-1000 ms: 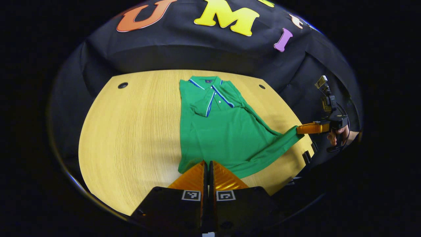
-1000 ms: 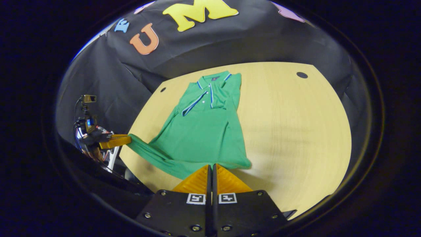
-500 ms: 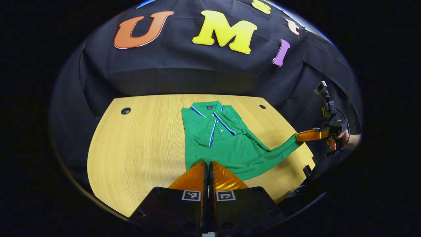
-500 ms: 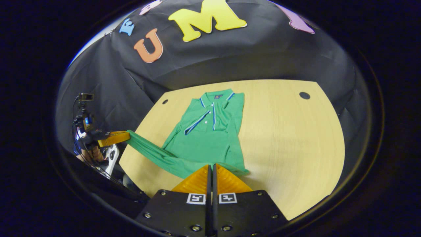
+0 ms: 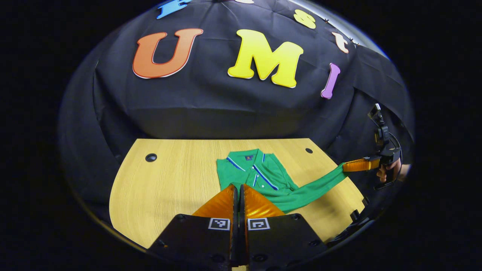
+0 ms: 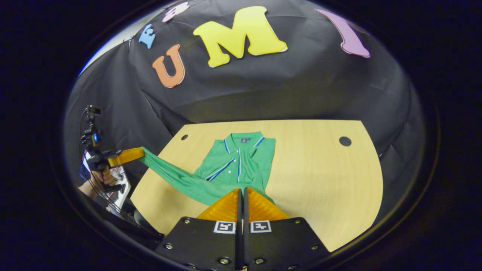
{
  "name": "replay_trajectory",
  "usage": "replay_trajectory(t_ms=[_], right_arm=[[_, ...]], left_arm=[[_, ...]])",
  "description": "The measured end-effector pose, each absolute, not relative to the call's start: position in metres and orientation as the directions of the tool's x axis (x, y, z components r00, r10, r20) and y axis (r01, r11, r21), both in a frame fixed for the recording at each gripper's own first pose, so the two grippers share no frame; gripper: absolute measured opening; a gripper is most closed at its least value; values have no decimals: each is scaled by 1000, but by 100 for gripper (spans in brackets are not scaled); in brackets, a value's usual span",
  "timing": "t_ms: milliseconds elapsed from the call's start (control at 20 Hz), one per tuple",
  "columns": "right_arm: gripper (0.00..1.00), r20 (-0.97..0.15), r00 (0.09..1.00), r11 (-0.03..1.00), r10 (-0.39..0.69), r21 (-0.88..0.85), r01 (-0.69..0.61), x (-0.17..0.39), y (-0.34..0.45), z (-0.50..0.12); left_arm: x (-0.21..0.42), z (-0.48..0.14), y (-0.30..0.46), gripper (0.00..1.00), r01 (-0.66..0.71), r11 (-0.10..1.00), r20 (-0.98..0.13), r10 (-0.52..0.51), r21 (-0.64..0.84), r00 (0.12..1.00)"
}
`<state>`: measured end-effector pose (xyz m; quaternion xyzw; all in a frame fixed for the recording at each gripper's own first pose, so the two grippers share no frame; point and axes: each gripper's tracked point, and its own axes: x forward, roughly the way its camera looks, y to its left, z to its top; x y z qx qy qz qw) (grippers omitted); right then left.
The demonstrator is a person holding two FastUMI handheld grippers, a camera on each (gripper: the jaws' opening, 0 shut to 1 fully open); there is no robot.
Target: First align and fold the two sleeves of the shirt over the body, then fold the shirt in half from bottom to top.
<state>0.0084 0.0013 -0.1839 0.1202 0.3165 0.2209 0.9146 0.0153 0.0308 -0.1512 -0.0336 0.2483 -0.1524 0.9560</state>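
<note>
A green polo shirt (image 5: 263,175) with blue-and-white trim lies collar-far on the wooden table (image 5: 165,188), sleeves folded over its body. In the left gripper view my left gripper (image 5: 238,186) is shut on the near hem corner. The hem stretches rightward, raised off the table, to my right gripper (image 5: 344,166), shut on the other corner and held by a hand (image 5: 388,173). In the right gripper view the shirt (image 6: 237,163) lies ahead, my right gripper (image 6: 242,190) pinches the hem, and my left gripper (image 6: 141,152) holds the raised far corner at the left.
The table (image 6: 324,180) has a round cable hole (image 6: 344,141) at the far right and a smaller cable hole (image 6: 184,137) at the far left. Black cloth wall stands right behind the table. A person's hand (image 6: 99,177) and cables sit beyond the table's left edge.
Both grippers have risen with the hem held between them. The hem edge has come off the table and hangs taut, and less of the shirt's lower body lies flat.
</note>
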Motion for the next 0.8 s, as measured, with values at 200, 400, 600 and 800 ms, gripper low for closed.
replay_trajectory(t_ms=[200, 400, 600, 800], right_arm=[[0, -498, 736, 884, 459, 337, -323, 35, 3, -164], [0, -492, 765, 906, 415, 302, -297, 62, -1, -156], [0, -480, 787, 915, 388, 299, -269, 93, -1, -147], [0, -468, 802, 923, 371, 283, -262, 122, 3, -141]], left_arm=[[40, -133, 32, 3, 269, 955, -423, -296, -125, 856], [66, -128, 37, 3, 262, 958, -405, -287, -119, 868], [94, -120, 40, 3, 235, 962, -385, -270, -138, 883], [122, -117, 41, 3, 224, 964, -371, -261, -141, 891]])
